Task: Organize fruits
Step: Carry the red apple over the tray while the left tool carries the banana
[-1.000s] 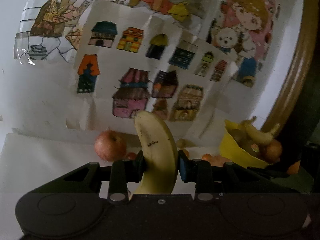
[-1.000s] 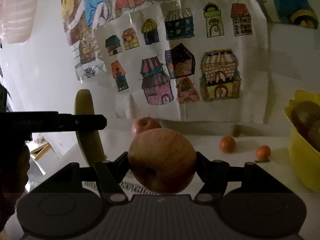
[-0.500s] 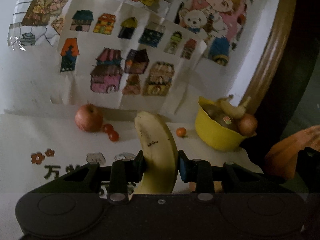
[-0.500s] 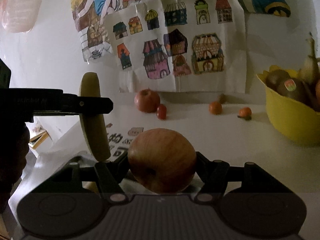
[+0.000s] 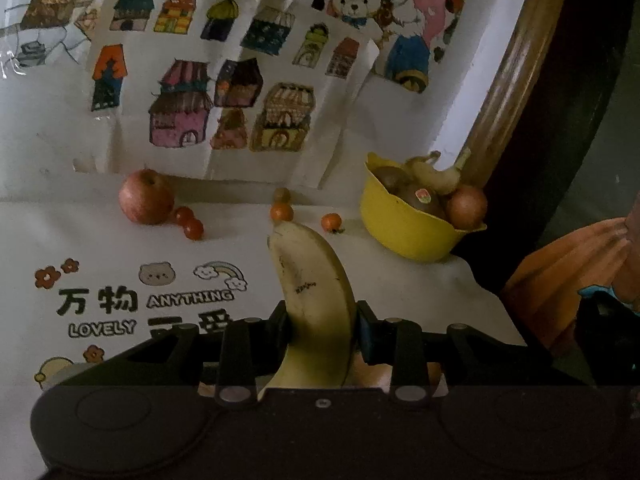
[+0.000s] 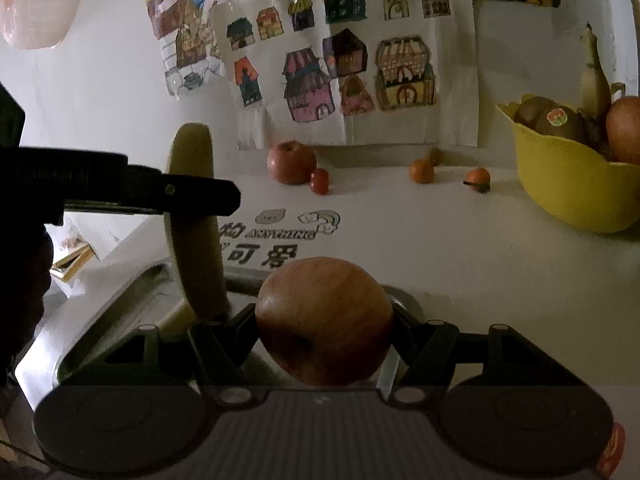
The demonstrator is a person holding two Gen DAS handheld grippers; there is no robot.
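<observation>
Behind right-view apple [image 6: 324, 320] — sink [image 6: 120, 304], unseen left

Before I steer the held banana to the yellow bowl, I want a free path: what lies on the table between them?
Only one small orange fruit beside that path in the left wrist view; otherwise bare white tabletop.
</observation>
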